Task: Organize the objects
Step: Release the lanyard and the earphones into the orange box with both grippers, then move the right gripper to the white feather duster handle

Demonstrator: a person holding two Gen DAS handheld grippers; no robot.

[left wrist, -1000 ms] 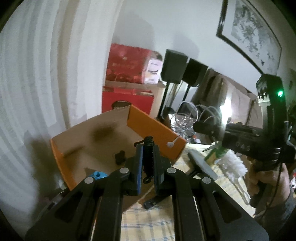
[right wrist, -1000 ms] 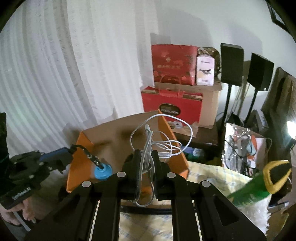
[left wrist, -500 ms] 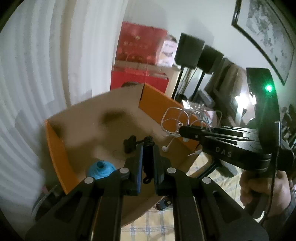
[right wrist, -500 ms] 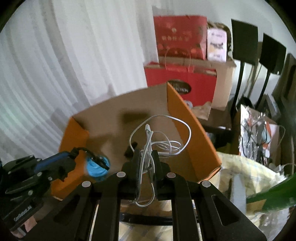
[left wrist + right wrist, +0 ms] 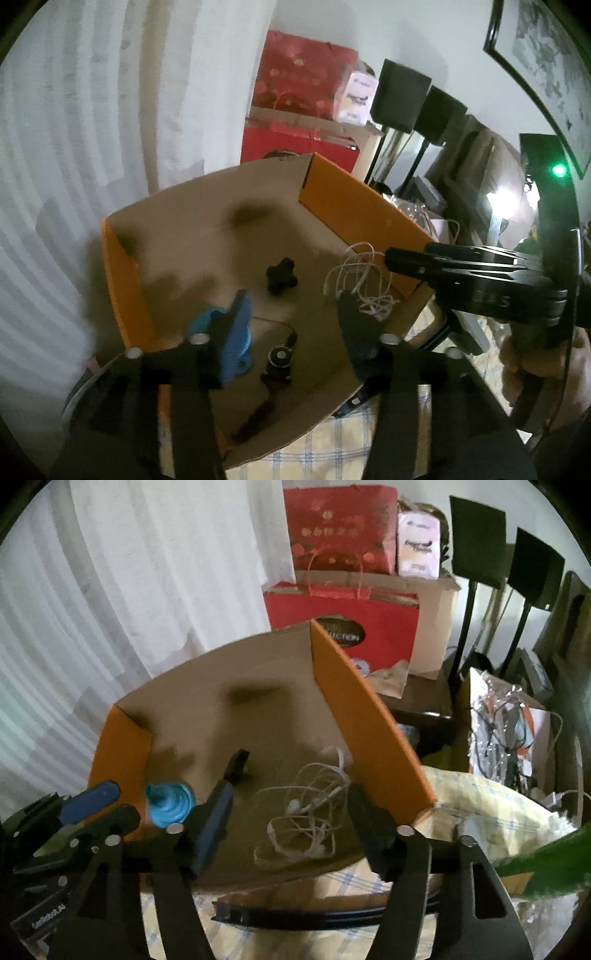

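An orange cardboard box (image 5: 354, 206) (image 5: 362, 716) stands open on the checked cloth. My left gripper (image 5: 295, 317) is open above its near side; a black cable with a round plug (image 5: 277, 358) lies in the box below it. My right gripper (image 5: 295, 805) is open over the box, and the tangled white earphones (image 5: 306, 819) (image 5: 362, 284) lie on the box floor between its fingers. A blue funnel-shaped piece (image 5: 170, 803) (image 5: 210, 321) and a small black part (image 5: 280, 277) also lie inside.
Red gift boxes (image 5: 340, 528) and a red bag (image 5: 343, 627) stand behind the box by the white curtain (image 5: 147, 572). Black speaker stands (image 5: 476, 542) are at the right. A foil bag of cables (image 5: 506, 720) and a green leaf (image 5: 554, 864) lie right of the box.
Both grippers have opened. The left one dropped the black cable into the box and the right one dropped the white earphones into it. Both moved closer over the box.
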